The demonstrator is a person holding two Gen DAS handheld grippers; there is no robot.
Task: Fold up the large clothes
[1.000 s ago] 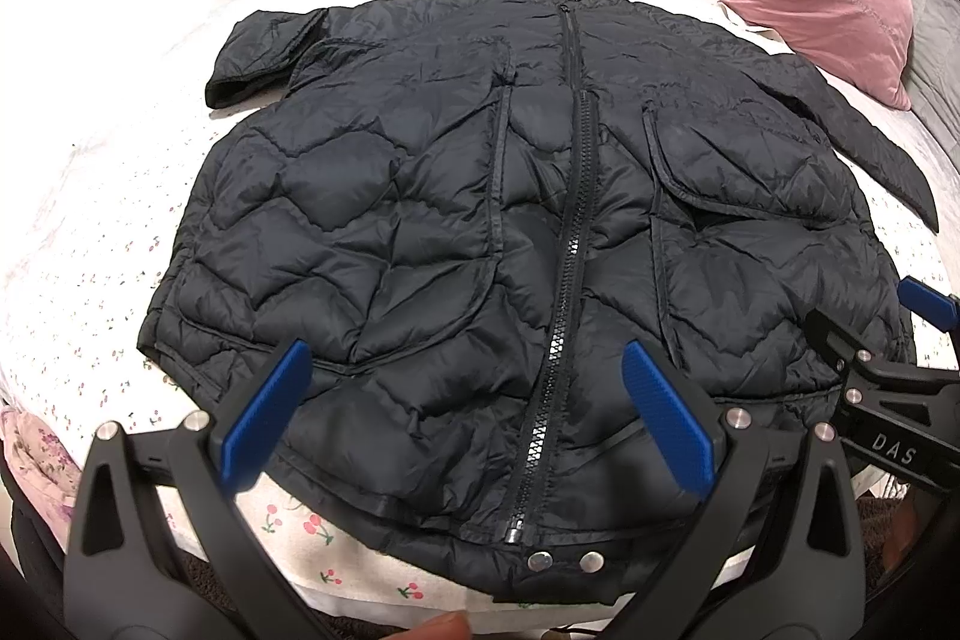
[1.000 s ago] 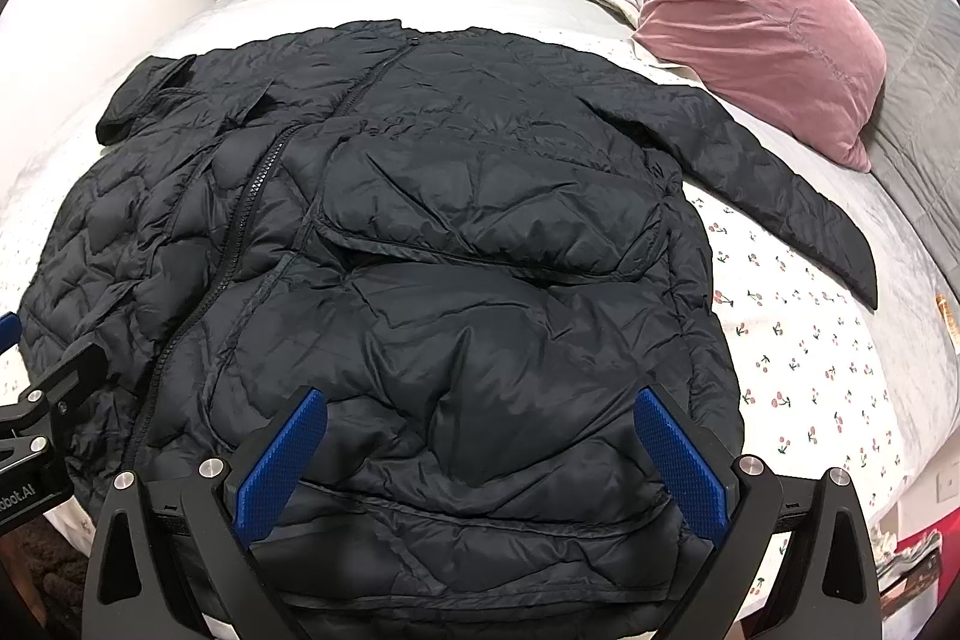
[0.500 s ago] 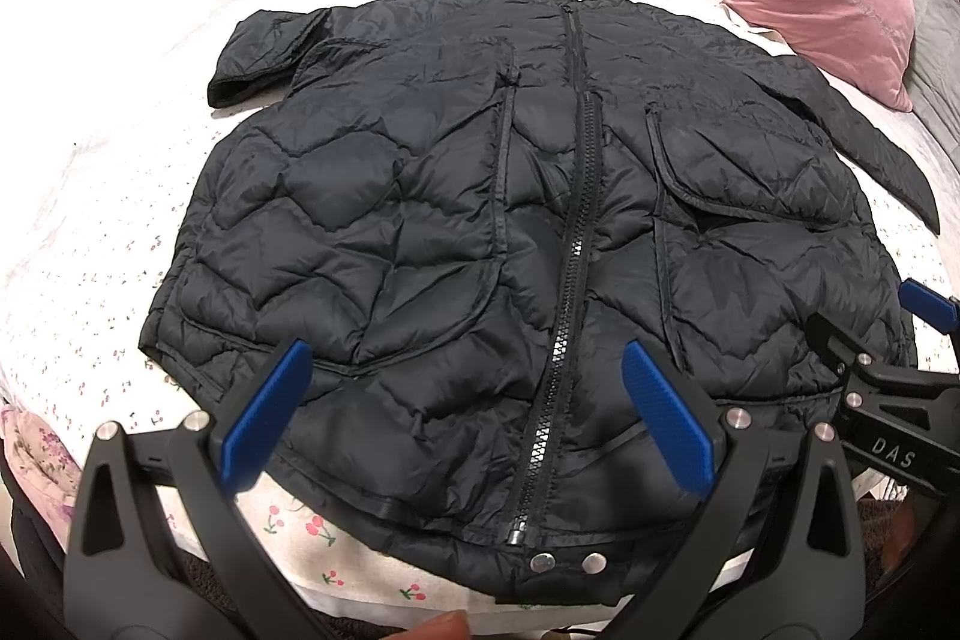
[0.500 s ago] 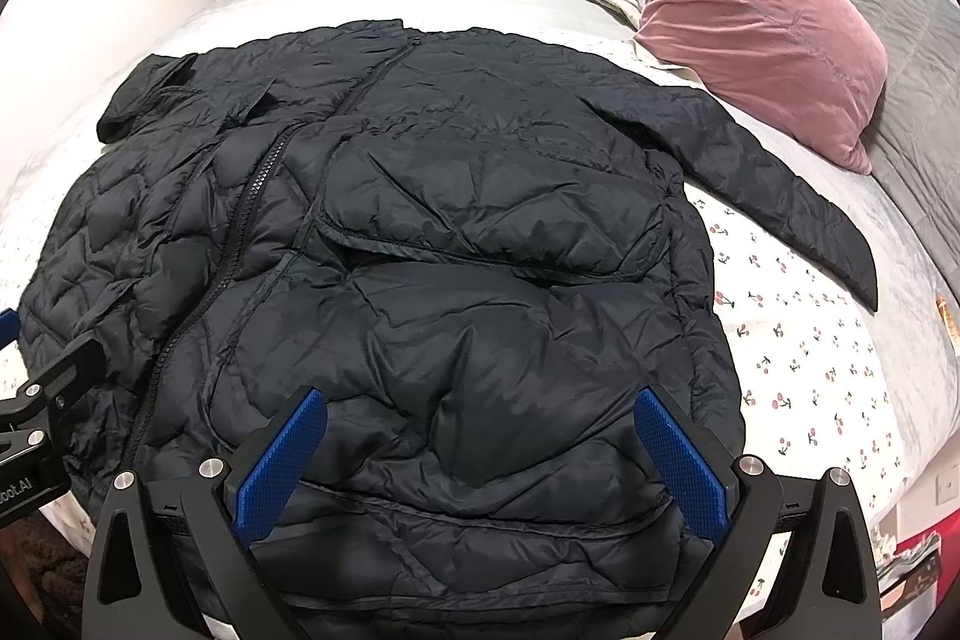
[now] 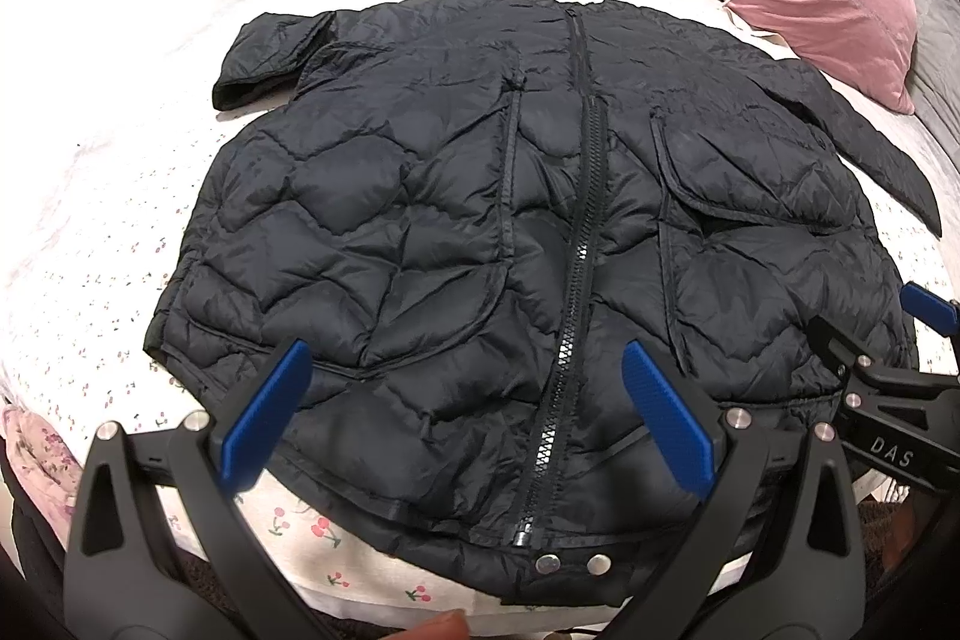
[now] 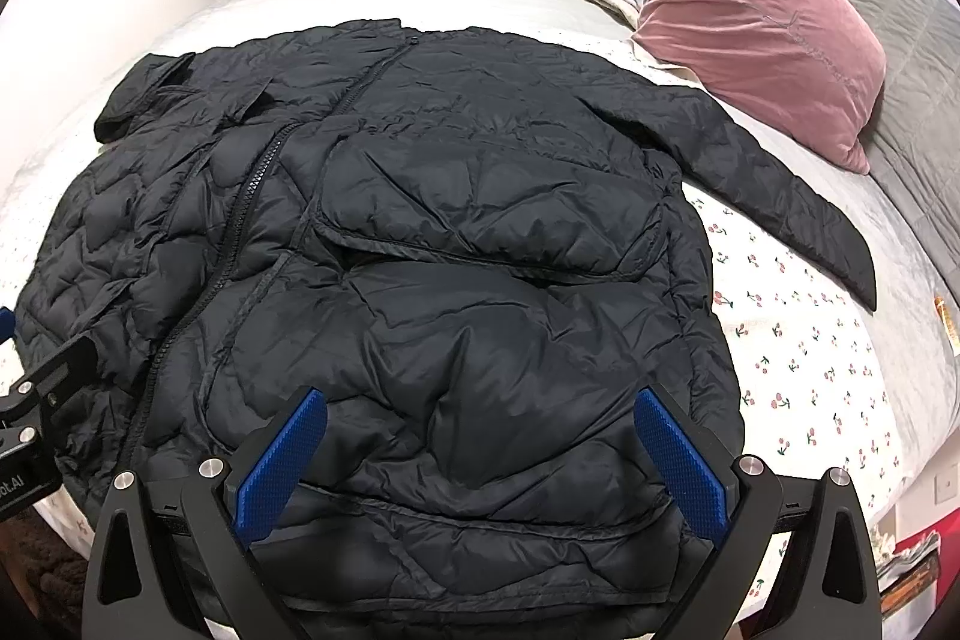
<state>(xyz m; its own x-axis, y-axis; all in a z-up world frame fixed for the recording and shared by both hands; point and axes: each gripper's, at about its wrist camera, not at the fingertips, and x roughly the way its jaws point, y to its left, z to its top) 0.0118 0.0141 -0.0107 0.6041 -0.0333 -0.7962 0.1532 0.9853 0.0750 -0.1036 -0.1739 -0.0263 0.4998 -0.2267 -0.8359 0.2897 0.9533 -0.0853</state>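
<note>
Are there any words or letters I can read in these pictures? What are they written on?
"DAS": white letters on the black body of the right gripper, seen at the edge of the left wrist view.
"ot.AI": cut-off white letters on the left gripper, at the edge of the right wrist view; the start is out of frame.
The black jacket shows no readable label.

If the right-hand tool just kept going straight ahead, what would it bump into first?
Most likely the black jacket: the right tool points, open, over its hem. Depth is hard to judge.
</note>
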